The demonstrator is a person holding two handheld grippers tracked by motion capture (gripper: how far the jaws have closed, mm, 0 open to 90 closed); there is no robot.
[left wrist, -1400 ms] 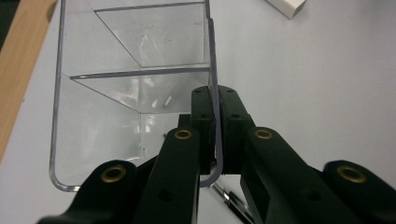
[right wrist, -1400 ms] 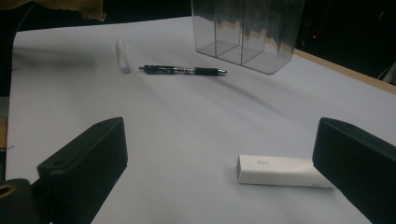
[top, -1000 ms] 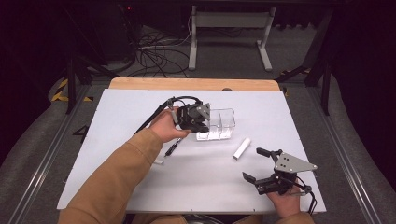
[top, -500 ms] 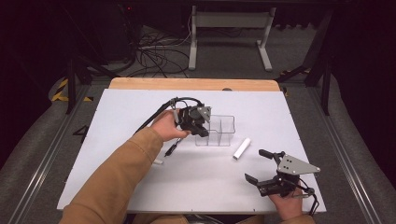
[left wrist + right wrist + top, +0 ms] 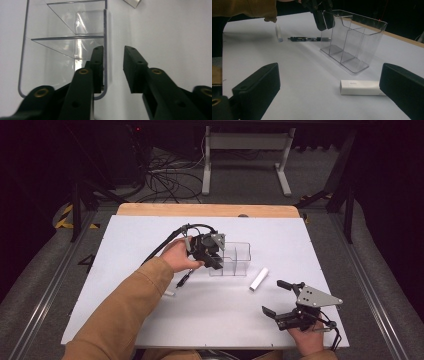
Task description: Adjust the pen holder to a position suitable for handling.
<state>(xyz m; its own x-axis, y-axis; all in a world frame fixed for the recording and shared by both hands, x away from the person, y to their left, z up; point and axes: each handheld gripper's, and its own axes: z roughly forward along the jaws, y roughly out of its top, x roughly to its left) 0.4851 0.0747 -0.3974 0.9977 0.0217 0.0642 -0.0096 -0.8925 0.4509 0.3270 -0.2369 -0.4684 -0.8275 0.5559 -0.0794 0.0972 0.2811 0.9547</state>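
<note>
A clear three-compartment organizer (image 5: 234, 259) stands upright mid-table. My left gripper (image 5: 216, 264) points down at its left end, one jaw inside the end compartment and one outside. In the left gripper view the end wall (image 5: 105, 37) runs between the jaws of the left gripper (image 5: 113, 50), close against the inner jaw and clear of the outer. These jaws have just been opening and now stand open. My right gripper (image 5: 271, 296) rests near the front right edge, wide open with nothing between its jaws. It faces a white box (image 5: 359, 87) and the organizer (image 5: 352, 42).
A white box (image 5: 259, 279) lies right of the organizer. A black pen (image 5: 183, 281) and a small white tube (image 5: 169, 293) lie by the left forearm. The white table (image 5: 150, 235) has a wooden strip along its far edge; cables and stand legs are beyond.
The left gripper and the clear organizer have shifted slightly toward the near edge of the table. The right gripper has stayed in place.
</note>
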